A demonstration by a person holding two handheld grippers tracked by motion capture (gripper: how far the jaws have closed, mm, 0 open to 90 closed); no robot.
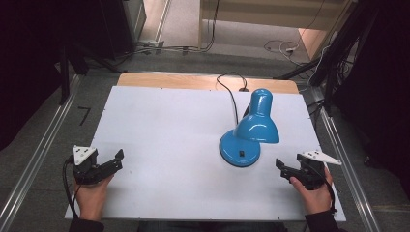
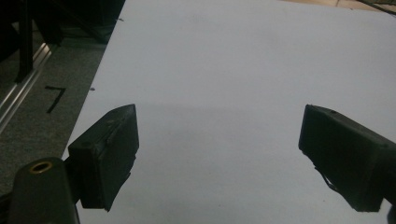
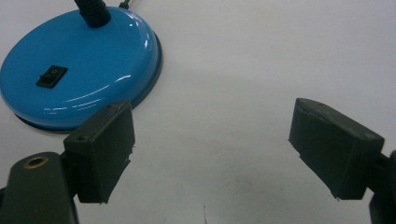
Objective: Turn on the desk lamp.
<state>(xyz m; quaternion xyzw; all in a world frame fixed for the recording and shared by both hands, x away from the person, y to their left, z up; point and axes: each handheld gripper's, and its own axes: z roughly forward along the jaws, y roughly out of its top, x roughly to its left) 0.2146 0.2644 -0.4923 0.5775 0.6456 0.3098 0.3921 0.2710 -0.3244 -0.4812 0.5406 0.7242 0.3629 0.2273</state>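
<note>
A blue desk lamp [image 1: 252,126] stands on the white table [image 1: 174,140], right of centre, its shade bent down toward the right. Its round base [image 3: 79,70] carries a black rocker switch [image 3: 51,76] and a black flexible neck [image 3: 93,11]. A black cord [image 1: 231,94] runs from it to the table's far edge. My right gripper [image 1: 286,170] rests near the front right edge, just right of the base, open and holding nothing. In the right gripper view the base lies ahead to the left of the right gripper [image 3: 212,149]. My left gripper [image 1: 116,160] [image 2: 219,154] is open over bare table at the front left.
Grey floor with metal rails [image 1: 41,154] runs along both sides of the table. A black tape mark [image 2: 55,99] lies on the floor to the left. Cables [image 1: 285,48] and dark stands sit beyond the far edge.
</note>
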